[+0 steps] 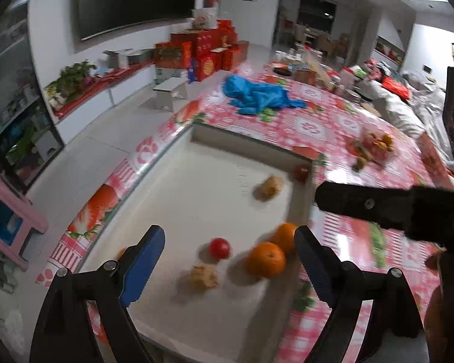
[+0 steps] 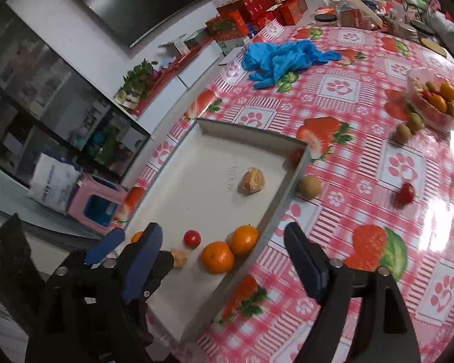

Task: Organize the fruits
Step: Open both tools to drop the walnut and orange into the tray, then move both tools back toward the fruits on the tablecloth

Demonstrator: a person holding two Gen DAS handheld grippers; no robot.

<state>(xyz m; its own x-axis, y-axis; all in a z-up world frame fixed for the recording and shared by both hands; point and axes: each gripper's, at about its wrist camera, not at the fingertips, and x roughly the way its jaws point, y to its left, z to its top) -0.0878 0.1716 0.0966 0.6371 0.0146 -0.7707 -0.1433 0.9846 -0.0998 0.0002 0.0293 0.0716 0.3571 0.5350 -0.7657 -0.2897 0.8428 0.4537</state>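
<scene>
Pink-and-white checked oilcloth (image 2: pixel 363 139) with strawberry prints covered the table, and a shallow white tray (image 2: pixel 208 139) lay on it at centre frame in both views. My left gripper (image 1: pixel 230 242) hung over the tray's near end, jaws spread wide and holding nothing. My right gripper (image 2: pixel 224 242) sat at the bottom of its own view, jaws likewise spread and empty; its black body entered the left view from the right edge.

Inside the tray, two oranges (image 2: pixel 218 257) touched each other against the right wall in the lower centre. A small red tomato (image 2: pixel 192 238) sat just left of them. A pale peeled fruit (image 2: pixel 253 180) lay near the tray's middle, and a second pale piece (image 1: pixel 204 276) lay at the near end. Another small red fruit (image 1: pixel 300 173) rested in the far right corner.

Outside the tray, a brown kiwi (image 2: pixel 310 186) lay just beside the right wall, and a red strawberry (image 2: pixel 404 194) lay further right. A clear bowl (image 2: pixel 414 75) of mixed fruit stood at upper right, with two more kiwis (image 2: pixel 408 128) just beside it. Blue plastic gloves (image 2: pixel 284 57) lay crumpled at upper centre.
</scene>
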